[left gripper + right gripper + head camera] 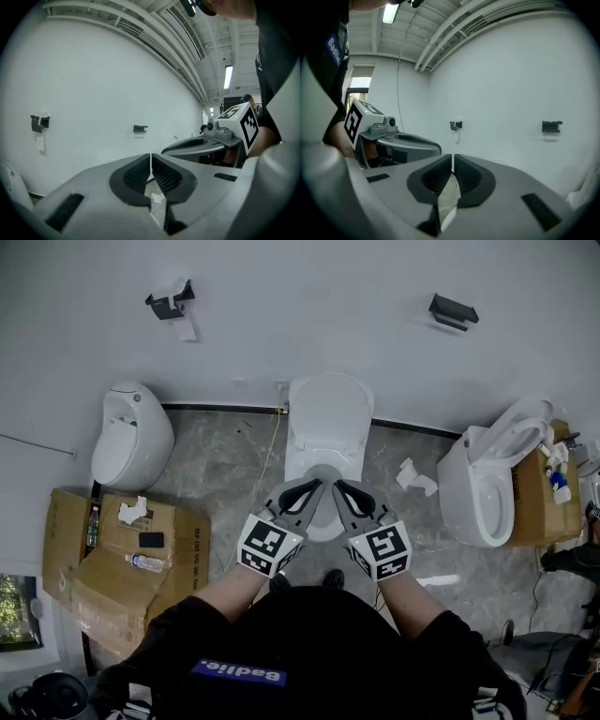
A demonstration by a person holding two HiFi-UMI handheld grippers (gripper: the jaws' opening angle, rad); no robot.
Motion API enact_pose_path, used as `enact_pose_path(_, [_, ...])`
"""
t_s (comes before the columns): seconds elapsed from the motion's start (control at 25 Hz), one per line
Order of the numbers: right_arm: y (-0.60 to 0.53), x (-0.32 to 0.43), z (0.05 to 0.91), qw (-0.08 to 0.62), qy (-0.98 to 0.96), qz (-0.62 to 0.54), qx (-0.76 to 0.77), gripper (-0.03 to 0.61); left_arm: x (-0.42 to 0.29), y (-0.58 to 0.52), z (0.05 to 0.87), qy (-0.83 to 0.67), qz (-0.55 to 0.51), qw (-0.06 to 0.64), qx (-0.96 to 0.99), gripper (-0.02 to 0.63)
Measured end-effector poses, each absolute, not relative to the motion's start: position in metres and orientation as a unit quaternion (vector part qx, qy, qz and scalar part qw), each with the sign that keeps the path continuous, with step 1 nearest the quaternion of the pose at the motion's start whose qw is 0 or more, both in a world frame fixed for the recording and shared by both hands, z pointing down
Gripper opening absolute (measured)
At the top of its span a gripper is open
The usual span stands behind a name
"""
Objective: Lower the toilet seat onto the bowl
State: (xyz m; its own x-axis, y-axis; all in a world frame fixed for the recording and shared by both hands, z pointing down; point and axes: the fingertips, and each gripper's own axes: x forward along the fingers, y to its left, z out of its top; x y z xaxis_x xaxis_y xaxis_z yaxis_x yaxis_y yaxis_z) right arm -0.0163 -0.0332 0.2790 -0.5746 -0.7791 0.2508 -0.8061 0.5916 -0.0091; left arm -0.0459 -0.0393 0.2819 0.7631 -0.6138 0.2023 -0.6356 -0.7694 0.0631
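The white toilet [325, 432] stands against the wall straight ahead of me. A white oval part of it, the seat or the lid, shows at the back, and I cannot tell how it lies. The bowl's front rim [323, 526] shows between my two grippers. My left gripper [314, 486] and right gripper [343, 487] hover side by side above the bowl, both shut and empty. In the left gripper view the jaws [150, 158] meet with nothing between them and face the bare wall. The right gripper view shows the same [453, 159].
A second white fixture [131, 432] stands at the left, with cardboard boxes [112, 568] in front of it. Another toilet [497, 474] with its seat raised stands at the right beside a box [532, 507] carrying a spray bottle [558, 482]. Two dark holders [171, 304] [453, 310] hang on the wall.
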Motion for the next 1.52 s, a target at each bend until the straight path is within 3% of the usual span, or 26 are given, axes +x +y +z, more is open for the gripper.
enact_pose_path(0.48, [-0.022,-0.02,0.271,0.048,-0.893,0.085,0.44,0.028,-0.048,-0.027,0.271,-0.334,0.054,0.075,0.938,0.017])
enact_pose_path(1.52, [-0.002,-0.014,0.269,0.04,-0.89,0.088,0.446,0.028,-0.036,-0.003,0.269,-0.321,0.057,0.072,0.942,0.017])
